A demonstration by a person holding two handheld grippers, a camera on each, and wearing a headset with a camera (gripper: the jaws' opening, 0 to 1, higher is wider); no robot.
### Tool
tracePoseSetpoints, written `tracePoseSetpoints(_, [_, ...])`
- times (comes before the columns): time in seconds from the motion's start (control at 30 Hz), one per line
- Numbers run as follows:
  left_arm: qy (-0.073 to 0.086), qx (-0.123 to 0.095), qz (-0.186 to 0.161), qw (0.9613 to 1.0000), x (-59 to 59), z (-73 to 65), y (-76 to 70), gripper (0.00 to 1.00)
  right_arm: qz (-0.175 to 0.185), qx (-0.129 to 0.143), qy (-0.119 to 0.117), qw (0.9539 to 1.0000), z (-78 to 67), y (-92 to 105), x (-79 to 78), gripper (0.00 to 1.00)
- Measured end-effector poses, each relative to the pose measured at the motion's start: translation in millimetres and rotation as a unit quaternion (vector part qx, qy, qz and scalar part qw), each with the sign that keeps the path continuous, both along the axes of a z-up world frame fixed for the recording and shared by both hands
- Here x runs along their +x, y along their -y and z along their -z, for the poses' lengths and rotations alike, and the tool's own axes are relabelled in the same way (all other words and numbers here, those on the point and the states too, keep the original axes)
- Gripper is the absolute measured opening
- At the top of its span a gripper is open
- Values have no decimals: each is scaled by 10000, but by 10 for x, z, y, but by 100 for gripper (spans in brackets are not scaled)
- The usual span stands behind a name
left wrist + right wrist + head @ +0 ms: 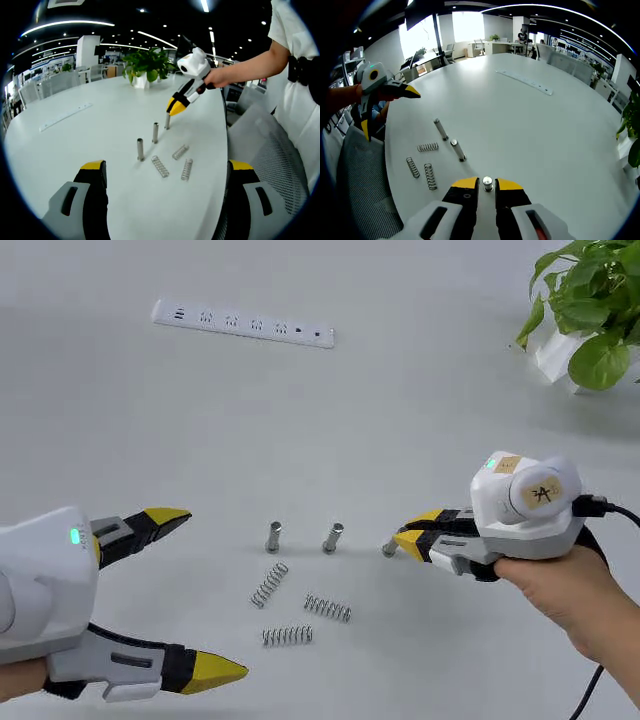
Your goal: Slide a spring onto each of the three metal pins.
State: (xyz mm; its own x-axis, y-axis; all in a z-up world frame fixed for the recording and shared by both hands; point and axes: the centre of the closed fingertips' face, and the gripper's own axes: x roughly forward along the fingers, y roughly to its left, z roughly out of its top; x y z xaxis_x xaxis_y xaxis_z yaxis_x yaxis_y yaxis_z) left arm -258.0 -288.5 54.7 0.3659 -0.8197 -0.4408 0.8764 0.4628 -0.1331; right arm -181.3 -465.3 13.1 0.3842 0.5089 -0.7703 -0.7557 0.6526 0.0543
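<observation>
Three small steel coil springs [287,636] lie flat on the white desk [400,390], just near-side of three upright metal pins [333,537]. My left hand-held gripper [212,592] gapes wide, closest, with the springs to its right. My right hand-held gripper [403,537] is narrow around the rightmost pin [389,549]; I can't tell if it's pinched.

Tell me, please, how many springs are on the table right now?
3, all loose on the table: left spring, right spring, and near spring below them in the head view. None seems hidden.
</observation>
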Motion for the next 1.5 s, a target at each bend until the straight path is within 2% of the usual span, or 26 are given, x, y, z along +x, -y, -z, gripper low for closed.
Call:
tracePoseSetpoints(0.6, [13, 43, -17, 10000, -5, -28, 1, 99, 65, 121, 84, 9999, -94, 33, -27, 18])
tracePoseSetpoints(0.97, [13, 69, -82, 9999, 0, -34, 10, 99, 81, 236, 157, 9996, -172, 91, -77, 28])
tracePoseSetpoints(1.1, [24, 77, -126, 9999, 6, -40, 7, 99, 93, 372, 192, 9991, -233, 117, -103, 33])
tracePoseSetpoints(1.37, [46, 161, -203, 9997, 15, -42, 11, 99, -40, 410, 239, 9989, -286, 229, -196, 44])
tracePoseSetpoints(1.5, [-45, 274, -312, 9991, 31, -6, -12, 97, -133, 477, 306, 9983, -321, 273, -260, 51])
